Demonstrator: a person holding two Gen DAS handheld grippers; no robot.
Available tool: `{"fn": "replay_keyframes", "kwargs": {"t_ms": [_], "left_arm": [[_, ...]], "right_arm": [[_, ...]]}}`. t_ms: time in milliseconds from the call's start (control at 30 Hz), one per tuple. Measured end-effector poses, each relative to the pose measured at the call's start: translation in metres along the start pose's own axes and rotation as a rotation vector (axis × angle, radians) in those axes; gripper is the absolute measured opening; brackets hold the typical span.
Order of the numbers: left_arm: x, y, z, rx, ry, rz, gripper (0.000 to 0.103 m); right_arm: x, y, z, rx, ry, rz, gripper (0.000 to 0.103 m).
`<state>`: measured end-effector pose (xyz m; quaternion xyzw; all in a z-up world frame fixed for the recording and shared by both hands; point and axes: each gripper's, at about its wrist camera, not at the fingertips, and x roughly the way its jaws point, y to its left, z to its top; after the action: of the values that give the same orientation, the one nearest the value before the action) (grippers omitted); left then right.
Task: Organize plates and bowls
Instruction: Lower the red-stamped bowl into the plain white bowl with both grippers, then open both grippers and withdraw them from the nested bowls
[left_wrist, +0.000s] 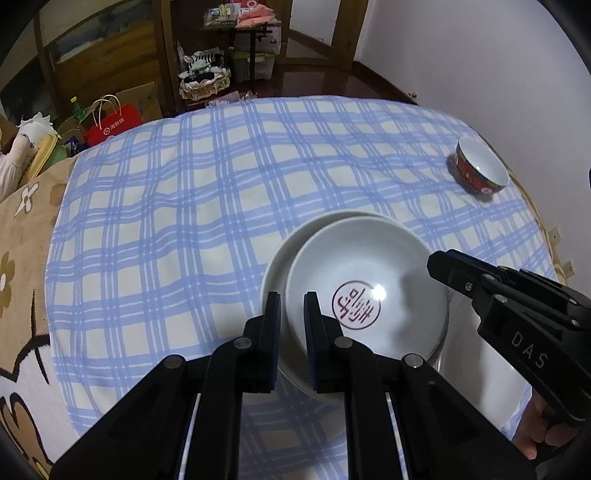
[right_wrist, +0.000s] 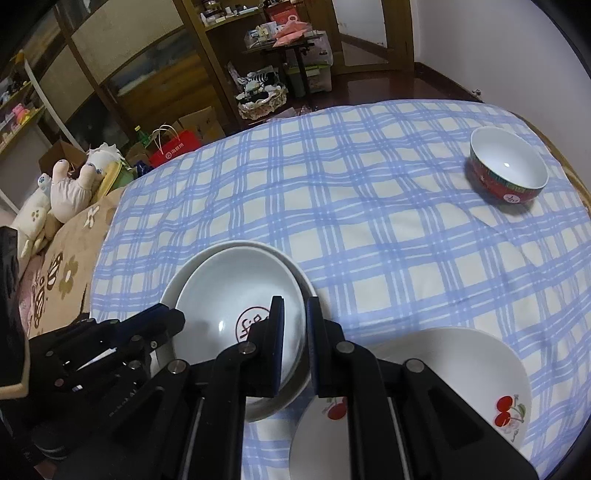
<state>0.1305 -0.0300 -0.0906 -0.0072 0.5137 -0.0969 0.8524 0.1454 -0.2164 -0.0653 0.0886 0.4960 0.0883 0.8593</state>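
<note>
A white plate with a red round mark (left_wrist: 369, 280) (right_wrist: 236, 295) rests tilted on top of a plain white plate (left_wrist: 280, 266) (right_wrist: 173, 284) on the blue checked cloth. My left gripper (left_wrist: 293, 306) is shut on the near-left rim of the marked plate. My right gripper (right_wrist: 295, 314) is shut on its right rim; it shows at the right in the left wrist view (left_wrist: 443, 266). A white plate with cherries (right_wrist: 461, 369) lies just right of them. A red bowl with a white inside (left_wrist: 480, 166) (right_wrist: 508, 166) stands at the far right.
The cloth (left_wrist: 221, 203) (right_wrist: 369, 221) covers a round table. A flowered beige blanket (right_wrist: 62, 280) and soft toys (right_wrist: 70, 188) lie to the left. Shelves, boxes and a red bag (left_wrist: 110, 123) stand beyond the table's far edge.
</note>
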Motion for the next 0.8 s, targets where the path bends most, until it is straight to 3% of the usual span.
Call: {"fn": "replay_keyframes", "kwargs": {"t_ms": [367, 633, 800], "left_arm": [[-0.01, 0.004, 0.001, -0.03, -0.05, -0.03, 0.015], [-0.007, 0.004, 0.001, -0.027, -0.034, -0.033, 0.02], [-0.009, -0.001, 0.002, -0.004, -0.048, -0.021, 0.03]], "right_arm": [[-0.011, 0.0, 0.004, 0.002, -0.036, 0.016, 0.013], [-0.013, -0.005, 0.007, 0.019, -0.035, -0.008, 0.014], [-0.02, -0.011, 0.009, 0.03, -0.062, -0.05, 0.038]]}}
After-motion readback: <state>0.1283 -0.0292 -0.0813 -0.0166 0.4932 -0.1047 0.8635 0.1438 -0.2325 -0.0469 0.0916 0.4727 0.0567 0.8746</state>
